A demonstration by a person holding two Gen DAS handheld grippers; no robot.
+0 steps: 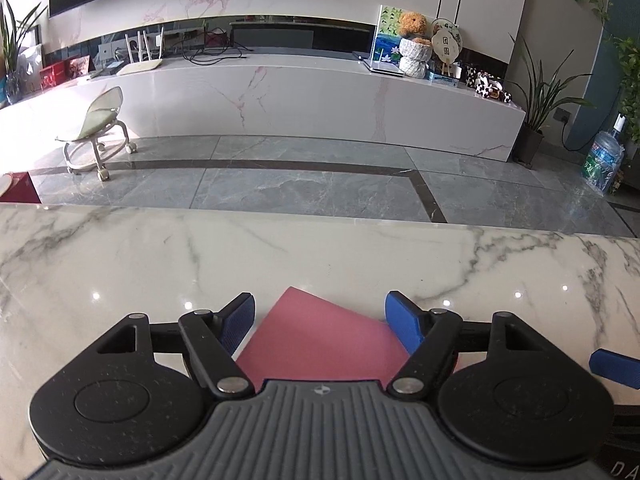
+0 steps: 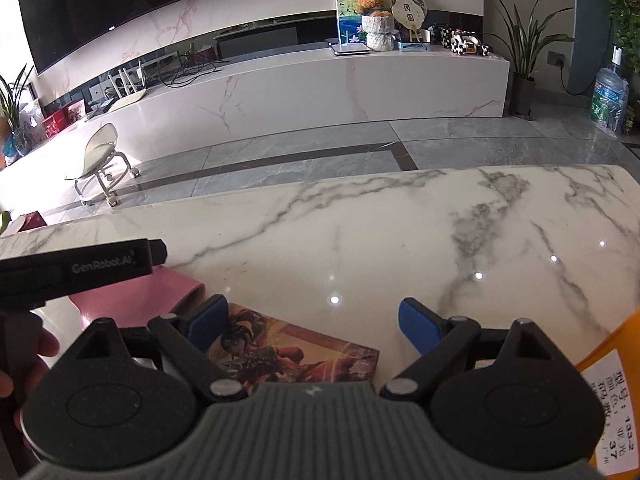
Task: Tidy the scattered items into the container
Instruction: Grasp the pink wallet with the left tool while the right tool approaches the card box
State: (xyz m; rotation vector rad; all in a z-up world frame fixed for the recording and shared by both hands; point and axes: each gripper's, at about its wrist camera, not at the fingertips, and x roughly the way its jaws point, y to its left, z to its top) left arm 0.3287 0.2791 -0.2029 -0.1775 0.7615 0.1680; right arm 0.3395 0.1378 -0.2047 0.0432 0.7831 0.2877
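Marble desk (image 1: pixel 120 264) as landmark. Left tongs (image 1: pixel 320 322) stand released above the desk's near part, blue fingers (image 1: pixel 402 326) spread on either side of a flat pink sheet (image 1: pixel 320 340) lying on the desk; the pads press on nothing. Right tongs (image 2: pixel 312 326) likewise stand released, fingers apart over an illustrated card (image 2: pixel 304 354) lying flat on the desk, just beside the pink sheet (image 2: pixel 140 296). An orange box (image 2: pixel 612 364) with a printed label sits at the desk's near right edge. A hand (image 2: pixel 24 360) grips the left tool's black body (image 2: pixel 76 270), left of the card
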